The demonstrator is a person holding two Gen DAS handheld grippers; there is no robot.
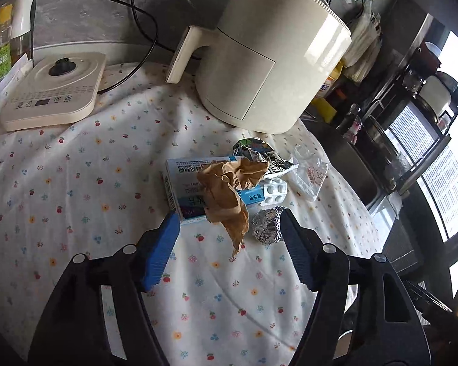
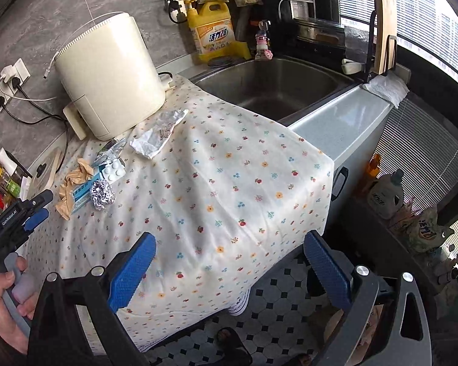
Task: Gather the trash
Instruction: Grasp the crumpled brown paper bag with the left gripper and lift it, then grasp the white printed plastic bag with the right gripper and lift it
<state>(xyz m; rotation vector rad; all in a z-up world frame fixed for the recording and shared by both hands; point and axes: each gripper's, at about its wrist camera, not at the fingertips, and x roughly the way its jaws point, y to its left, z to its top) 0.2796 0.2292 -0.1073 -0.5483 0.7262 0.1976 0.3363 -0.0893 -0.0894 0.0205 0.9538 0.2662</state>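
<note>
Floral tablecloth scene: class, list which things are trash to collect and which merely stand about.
Trash:
crumpled brown paper
blue-and-white medicine box
white pill blister pack
silver foil ball
clear plastic wrapper
crumpled printed foil packet

Standing about:
cream air fryer
cream kettle base
yellow detergent bottle

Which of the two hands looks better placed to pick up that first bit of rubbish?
Probably the left gripper: its open fingers sit right before the foil ball and brown paper. The right gripper hovers open over bare tablecloth, away from the pile.

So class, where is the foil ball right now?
The foil ball lies on the tablecloth, right of the brown paper, below the pill pack.
</note>
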